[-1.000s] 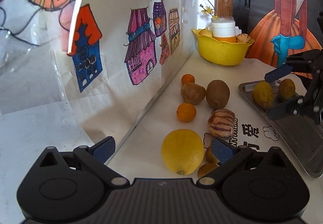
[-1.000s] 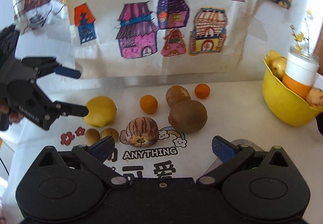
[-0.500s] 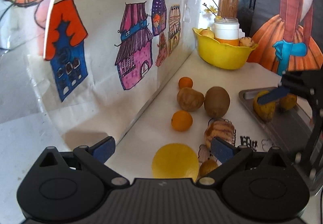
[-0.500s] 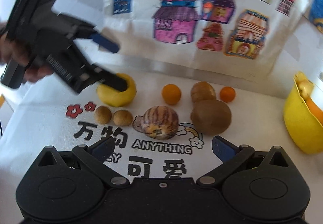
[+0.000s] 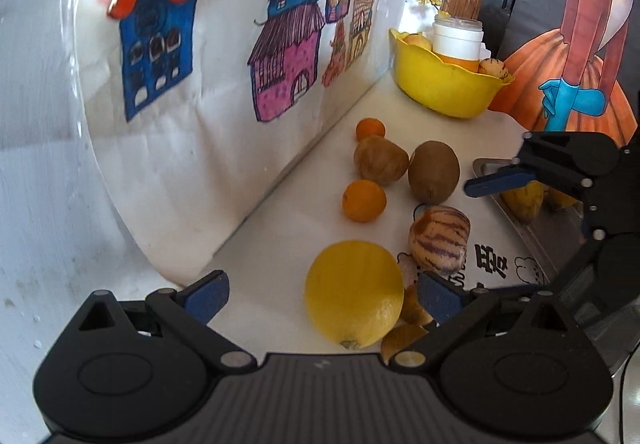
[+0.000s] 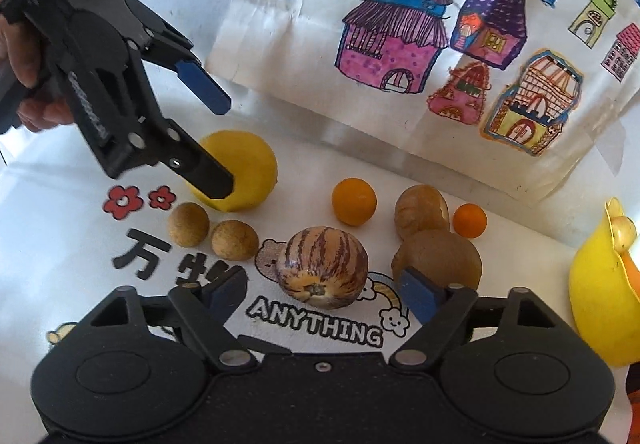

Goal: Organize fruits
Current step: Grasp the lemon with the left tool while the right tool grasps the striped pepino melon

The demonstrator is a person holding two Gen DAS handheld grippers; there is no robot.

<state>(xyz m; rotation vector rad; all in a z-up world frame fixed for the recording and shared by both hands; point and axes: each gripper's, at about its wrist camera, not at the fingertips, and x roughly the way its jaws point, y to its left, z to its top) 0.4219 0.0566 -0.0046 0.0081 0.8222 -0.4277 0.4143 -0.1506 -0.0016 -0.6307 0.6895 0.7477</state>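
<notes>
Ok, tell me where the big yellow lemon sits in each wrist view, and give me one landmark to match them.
Left wrist view: the big yellow lemon lies low at centre, between the open left tool's blue pads.
Right wrist view: it sits left of centre, partly behind the lower finger of that tool.
Shared landmark: the purple-striped round fruit, beside the lemon in both views.

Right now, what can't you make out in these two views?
- Left wrist: fruits in the metal tray, covered by the right gripper.
- Left wrist: two small brown fruits, behind the lemon.
- Right wrist: yellow bowl, cut by the edge.
</notes>
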